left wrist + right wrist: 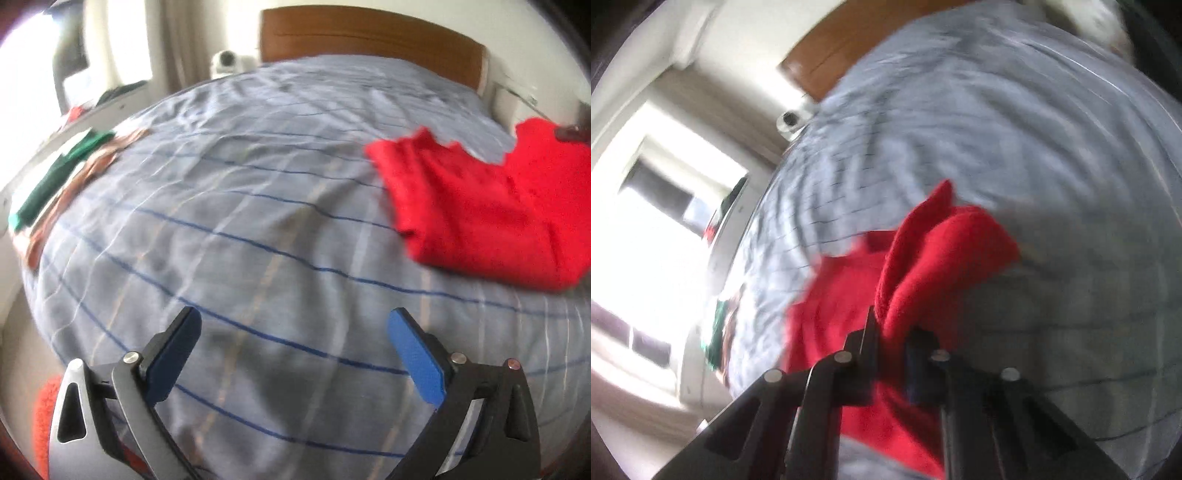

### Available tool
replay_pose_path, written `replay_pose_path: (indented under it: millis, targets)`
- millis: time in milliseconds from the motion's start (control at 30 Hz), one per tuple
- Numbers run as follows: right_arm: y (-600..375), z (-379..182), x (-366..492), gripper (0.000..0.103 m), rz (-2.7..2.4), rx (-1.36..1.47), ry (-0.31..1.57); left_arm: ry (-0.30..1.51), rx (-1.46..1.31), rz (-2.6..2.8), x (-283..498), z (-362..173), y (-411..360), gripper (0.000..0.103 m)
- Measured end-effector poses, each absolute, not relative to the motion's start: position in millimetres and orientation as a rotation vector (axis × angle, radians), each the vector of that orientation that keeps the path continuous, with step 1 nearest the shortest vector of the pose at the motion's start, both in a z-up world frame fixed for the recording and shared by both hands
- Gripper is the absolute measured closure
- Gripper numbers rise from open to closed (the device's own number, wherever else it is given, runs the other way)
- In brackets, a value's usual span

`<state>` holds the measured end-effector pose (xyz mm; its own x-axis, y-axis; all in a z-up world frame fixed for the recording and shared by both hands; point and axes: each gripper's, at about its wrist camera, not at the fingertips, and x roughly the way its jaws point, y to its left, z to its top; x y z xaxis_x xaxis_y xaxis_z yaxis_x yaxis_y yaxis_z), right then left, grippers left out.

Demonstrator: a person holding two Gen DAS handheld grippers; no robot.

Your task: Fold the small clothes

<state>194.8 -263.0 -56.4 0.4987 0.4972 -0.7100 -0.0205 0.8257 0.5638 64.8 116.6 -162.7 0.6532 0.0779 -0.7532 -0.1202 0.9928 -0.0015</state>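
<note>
Right wrist view: red garment (923, 258) bunches at centre, clamped in the right gripper (892, 332) at 6 o'clock, lying on the striped bed (1015, 129). Left gripper (295, 343) hovers spread wide, empty; green cloth (55, 173) lies at 9 o'clock.

Left wrist faces headboard (369, 37); right wrist tilted, close — share bed (258, 221)

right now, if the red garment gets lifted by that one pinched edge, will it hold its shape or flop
Probably flop: the red garment bunches at the right hand-held gripper. It looks light and fleecy, so likely not slippery. Its folded part may unfold.
</note>
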Motion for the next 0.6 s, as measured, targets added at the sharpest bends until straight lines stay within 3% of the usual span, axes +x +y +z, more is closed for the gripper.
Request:
replay_pose_path:
  millis: [133, 267, 367, 433, 500, 600]
  targets:
    - [-172, -55, 223, 0.091, 0.424, 0.439, 1.048, 0.859, -0.130, 0.136, 65, -164, 139, 0.002]
    - [-91, -93, 233, 0.091, 0.441, 0.339, 1.104, 0.869, -0.136, 0.151, 68, -168, 147, 0.002]
    - [-56, -134, 238, 0.075, 0.511, 0.397, 1.203, 0.899, -0.130, 0.158, 72, -174, 148, 0.002]
    - [-50, -144, 233, 0.071, 0.571, 0.477, 1.244, 0.899, -0.143, 0.155, 70, -174, 151, 0.002]
    - [-54, -128, 223, 0.069, 0.629, 0.486, 1.192, 0.896, -0.162, 0.153, 69, -173, 153, 0.002]
    - [-75, -88, 206, 0.052, 0.676, 0.459, 1.055, 0.892, -0.193, 0.151, 72, -172, 157, 0.002]
